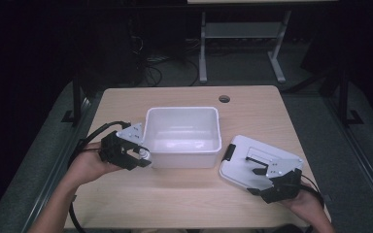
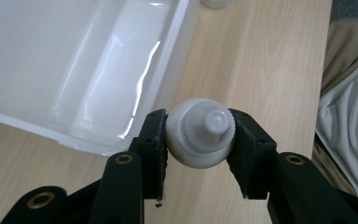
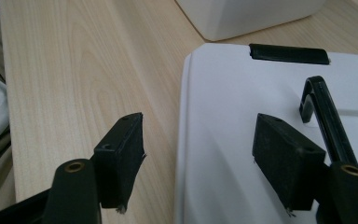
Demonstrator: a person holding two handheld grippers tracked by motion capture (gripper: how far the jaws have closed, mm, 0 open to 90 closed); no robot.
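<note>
L gripper (image 1: 143, 158) is clamped on a small white bottle (image 2: 200, 132), pads pressing both sides of it; it sits just beside the bin's left wall, above the table (image 1: 175, 194). The bottle is round, matte white plastic w/ a ribbed screw cap and a small nub on top, seen cap-end-on in the left gripper view. The white bin (image 1: 183, 137) at table centre is open and looks empty inside, glossy walls. So as I judge it: pickup done, drop into the bin not yet done, lid not yet on. To the right, the white lid (image 1: 257, 162) w/ black latch and handle lies flat on the table, close beside the bin. R gripper (image 1: 258, 180) hovers over the lid's near edge, jaws wide apart, nothing between them.
</note>
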